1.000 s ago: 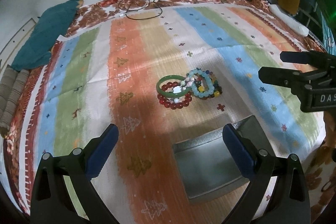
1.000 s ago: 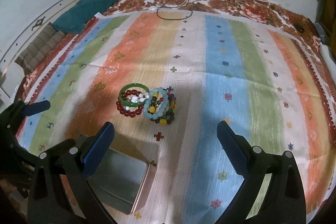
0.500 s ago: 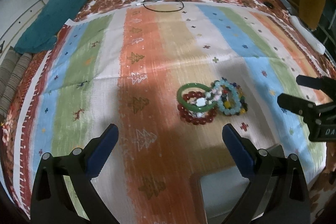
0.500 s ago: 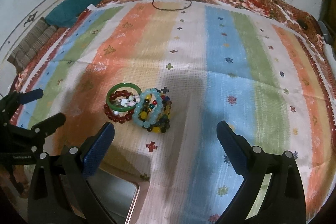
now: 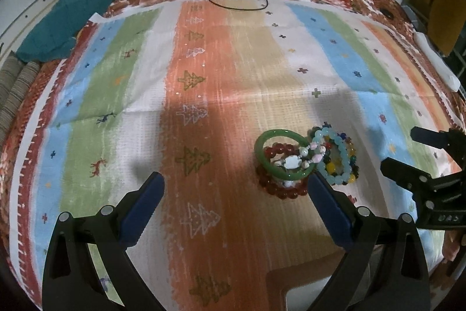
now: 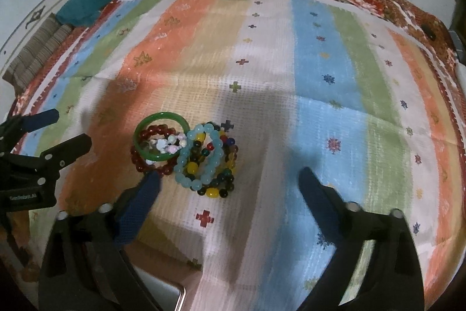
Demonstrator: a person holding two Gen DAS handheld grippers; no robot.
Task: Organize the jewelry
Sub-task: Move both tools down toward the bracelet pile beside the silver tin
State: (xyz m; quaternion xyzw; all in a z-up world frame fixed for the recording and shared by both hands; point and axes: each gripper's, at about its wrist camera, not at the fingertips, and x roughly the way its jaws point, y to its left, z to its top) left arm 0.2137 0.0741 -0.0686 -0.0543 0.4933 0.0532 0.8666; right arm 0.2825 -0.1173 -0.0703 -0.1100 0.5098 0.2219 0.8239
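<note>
black hand-held grippers with blue finger pads

the left hand-held gripper has a matte black plastic frame with triangular cutouts, round silver screws near the finger bases, and dark blue textured pads. the right hand-held gripper is built the same, and its body shows small white lettering in the left wrist view.

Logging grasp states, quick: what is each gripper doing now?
Left gripper: open, holding nothing.
Right gripper: open, holding nothing.
</note>
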